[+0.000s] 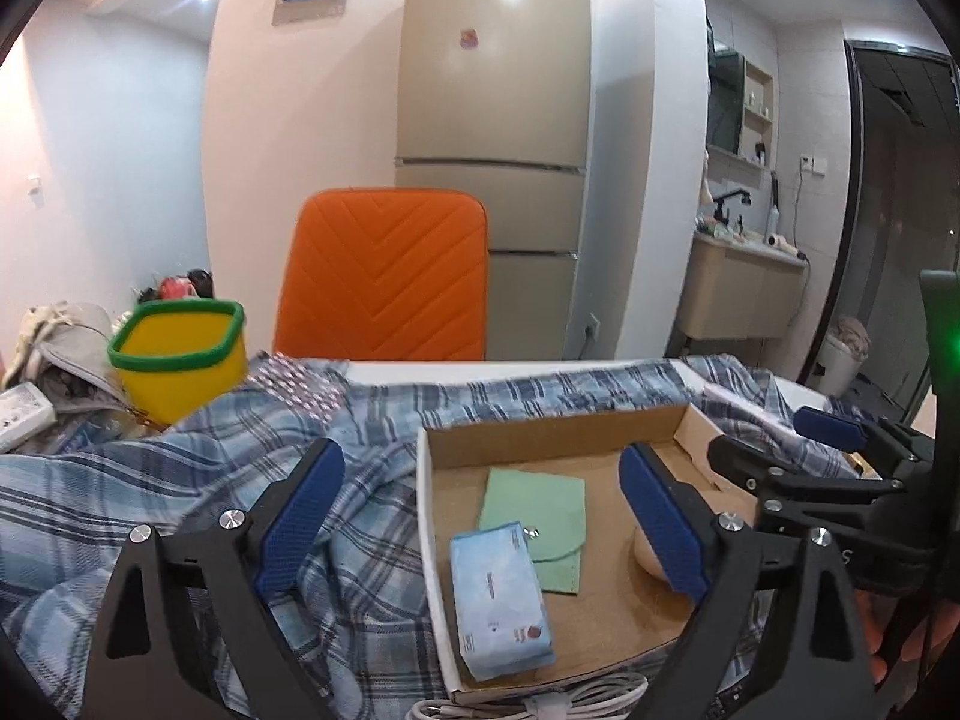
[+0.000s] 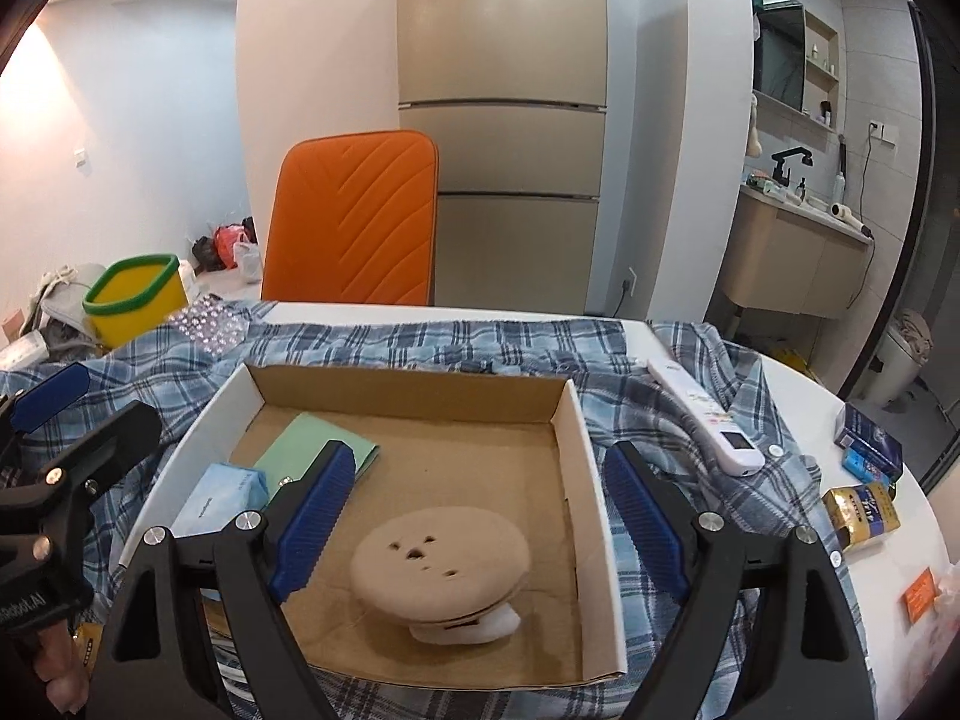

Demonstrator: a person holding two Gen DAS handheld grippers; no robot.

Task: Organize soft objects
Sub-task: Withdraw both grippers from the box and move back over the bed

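Note:
A shallow cardboard box (image 1: 540, 429) (image 2: 420, 399) sits on a blue plaid cloth (image 1: 180, 480) (image 2: 480, 342). Inside lie a green cloth pouch (image 1: 540, 510) (image 2: 312, 441), a light blue tissue pack (image 1: 501, 600) (image 2: 219, 495) and a round beige cushion (image 2: 441, 552), partly hidden behind my finger in the left wrist view (image 1: 645, 552). My left gripper (image 1: 480, 510) is open and empty over the box's left side. My right gripper (image 2: 480, 510) is open and empty, just above the cushion.
A yellow bin with a green rim (image 1: 180, 354) (image 2: 135, 297) stands at the back left. An orange chair (image 1: 384, 276) is behind the table. A white remote (image 2: 708, 417), small boxes (image 2: 870, 444) and a white cable (image 1: 540, 702) lie nearby.

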